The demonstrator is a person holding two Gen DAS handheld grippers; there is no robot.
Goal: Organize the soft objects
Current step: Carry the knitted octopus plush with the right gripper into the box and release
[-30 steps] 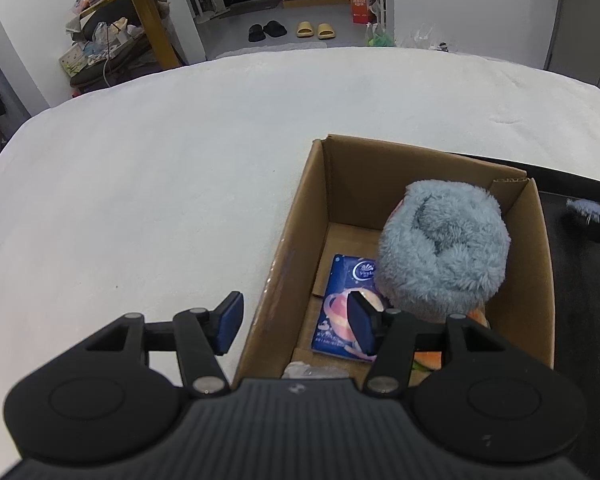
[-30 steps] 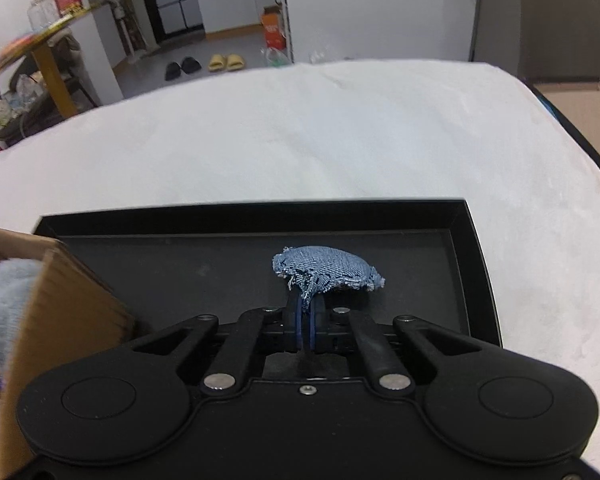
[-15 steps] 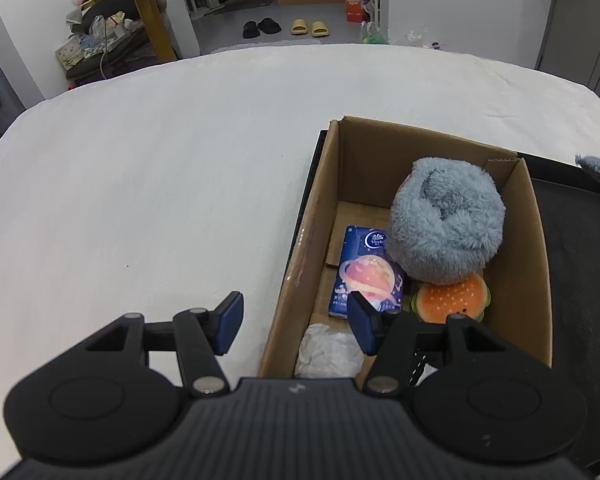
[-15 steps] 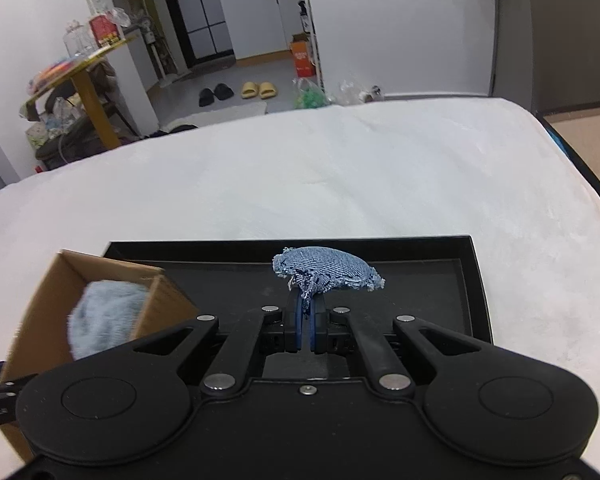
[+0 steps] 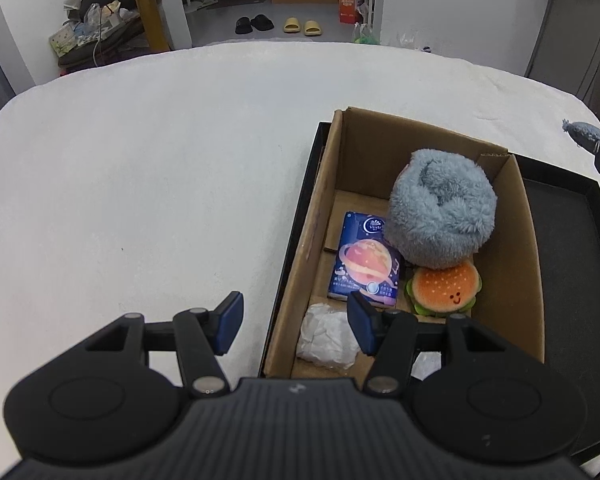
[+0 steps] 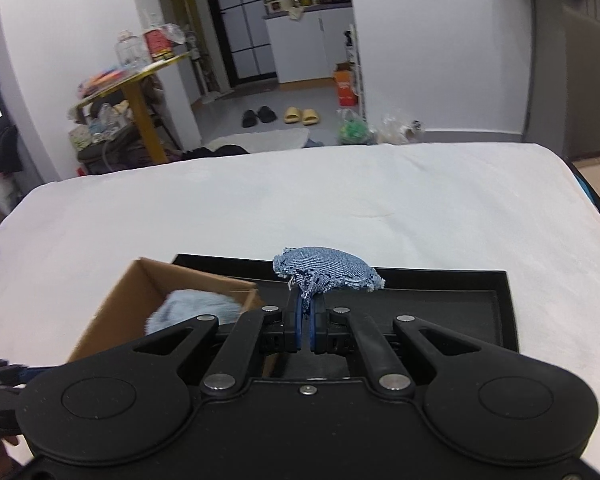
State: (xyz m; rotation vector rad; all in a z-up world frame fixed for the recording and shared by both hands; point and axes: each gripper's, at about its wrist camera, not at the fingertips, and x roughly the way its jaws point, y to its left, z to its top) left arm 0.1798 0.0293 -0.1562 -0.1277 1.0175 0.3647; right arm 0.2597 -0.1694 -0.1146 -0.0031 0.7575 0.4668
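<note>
**Denim pad held above the tray**

Denim pad (image 6: 327, 274), frayed at its edge, is pinched by its near side between the closed blue fingertips of the right gripper (image 6: 306, 322) and juts out past them, clear of the black tray (image 6: 480, 312) below. To its left stands the cardboard box (image 6: 112, 316), with a grey fluffy plush (image 6: 192, 306) showing over its wall.

The left wrist view looks down into the box (image 5: 530, 248): the plush (image 5: 442, 212) sits at the far right, a burger toy (image 5: 444, 288) just in front of it, a blue tissue pack (image 5: 366, 266) lies flat beside them and a white crumpled wrapper (image 5: 326, 340) lies nearest. The left gripper (image 5: 294, 322) stands half open and holds nothing; one finger hangs over the white surface (image 5: 140, 180), the other over the box. The pad (image 5: 590, 136) shows only at that view's right edge.

The right wrist view alone shows the grip itself.
</note>
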